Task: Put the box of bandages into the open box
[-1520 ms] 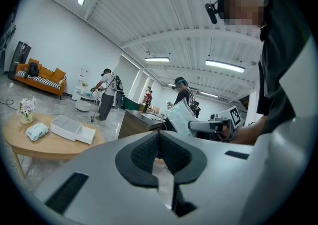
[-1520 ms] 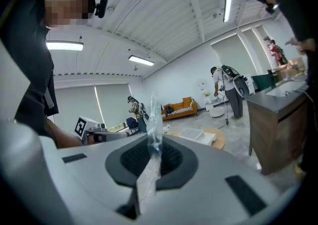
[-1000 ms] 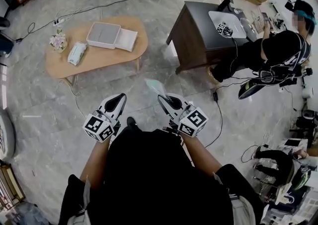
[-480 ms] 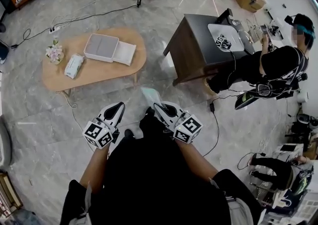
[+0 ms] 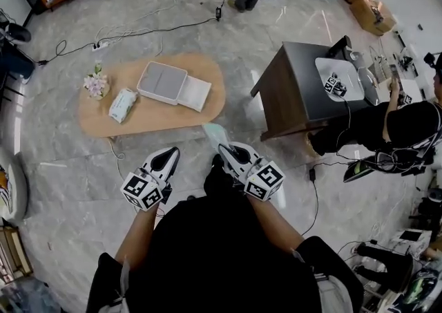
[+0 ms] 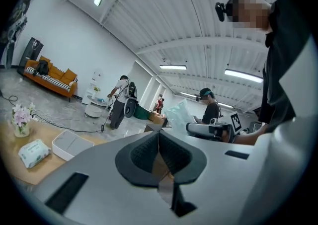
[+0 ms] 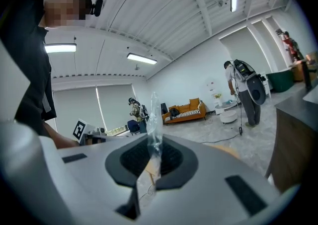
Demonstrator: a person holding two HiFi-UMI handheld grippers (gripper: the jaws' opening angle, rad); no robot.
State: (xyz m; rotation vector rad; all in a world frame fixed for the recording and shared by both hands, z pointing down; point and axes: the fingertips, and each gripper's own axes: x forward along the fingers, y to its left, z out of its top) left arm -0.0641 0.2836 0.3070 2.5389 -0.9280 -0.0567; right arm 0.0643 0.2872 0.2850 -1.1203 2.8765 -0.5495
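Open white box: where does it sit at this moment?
Head view, upper left of centre: the open white box sits on the oval wooden table, between a soft pack on its left and a flat white lid on its right.

**Camera layout**
Head view looks steeply down on the table point(image 5: 166, 115), far off at 10 o'clock. Both gripper views sit close behind their jaws; the left also shows that table point(image 6: 14, 142) at 8 o'clock.

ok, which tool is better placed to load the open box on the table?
Right. The right tool is shut on the pale packet; the left tool is shut on nothing. Both are short of the open box.
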